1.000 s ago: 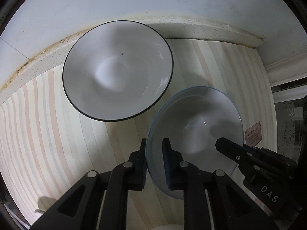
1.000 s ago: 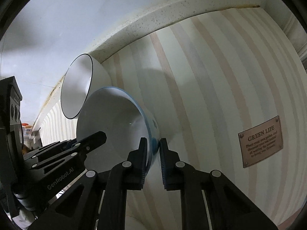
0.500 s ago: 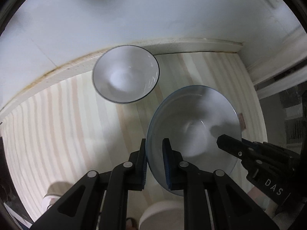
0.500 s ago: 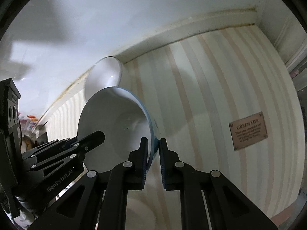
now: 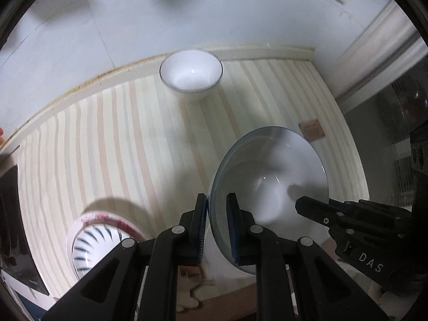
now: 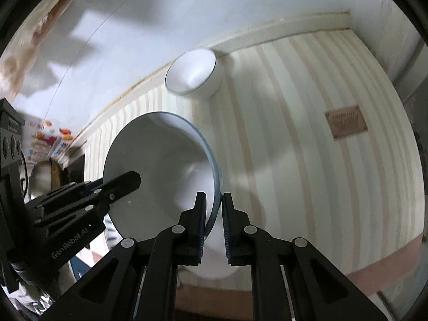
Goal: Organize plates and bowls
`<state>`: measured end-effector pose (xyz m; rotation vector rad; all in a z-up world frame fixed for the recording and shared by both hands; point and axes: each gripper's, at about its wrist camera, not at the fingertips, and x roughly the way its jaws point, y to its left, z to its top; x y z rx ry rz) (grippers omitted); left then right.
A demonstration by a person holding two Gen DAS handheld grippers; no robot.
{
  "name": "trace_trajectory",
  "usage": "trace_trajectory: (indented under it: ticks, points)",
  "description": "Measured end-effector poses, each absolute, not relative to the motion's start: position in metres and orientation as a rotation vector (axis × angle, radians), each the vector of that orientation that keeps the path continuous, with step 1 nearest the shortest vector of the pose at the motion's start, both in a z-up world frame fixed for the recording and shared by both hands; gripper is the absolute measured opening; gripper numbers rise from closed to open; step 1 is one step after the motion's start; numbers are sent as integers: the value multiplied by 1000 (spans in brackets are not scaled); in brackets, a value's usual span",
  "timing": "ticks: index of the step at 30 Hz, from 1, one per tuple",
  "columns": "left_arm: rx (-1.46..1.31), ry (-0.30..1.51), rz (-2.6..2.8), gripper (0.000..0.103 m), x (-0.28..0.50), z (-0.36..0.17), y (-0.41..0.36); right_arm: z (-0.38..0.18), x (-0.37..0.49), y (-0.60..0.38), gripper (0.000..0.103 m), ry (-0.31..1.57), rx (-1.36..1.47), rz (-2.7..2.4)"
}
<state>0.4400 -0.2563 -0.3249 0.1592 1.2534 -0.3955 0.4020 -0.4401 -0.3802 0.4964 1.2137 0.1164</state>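
Note:
A white bowl with a blue rim is held in the air above the striped table, gripped on opposite sides. My left gripper is shut on its left rim. My right gripper is shut on its right rim; the same bowl shows in the right wrist view. A white bowl with a dark rim stands at the far edge of the table by the wall, also seen in the right wrist view. A stack of dishes, a blue-striped bowl on a red-rimmed plate, sits at the near left.
The striped tablecloth has a brown label near its right side. A white wall runs behind. Packages and clutter lie at the far left in the right wrist view. The table's front edge is close.
Both grippers have lifted the blue-rimmed bowl up and back towards the near edge. The dark-rimmed bowl now looks much smaller and farther. The stack of dishes has come into view.

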Motion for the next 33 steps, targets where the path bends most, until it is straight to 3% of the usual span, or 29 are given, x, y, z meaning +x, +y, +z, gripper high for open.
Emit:
trace_trajectory:
  ticks: [11,33]
  points:
    - [205,1384,-398,13,413,-388,-256,-429,367,-429,14,1313,497,79]
    - [357,1426,-349,13,411,-422,-272,-460,371,-418,15,1416,489,74]
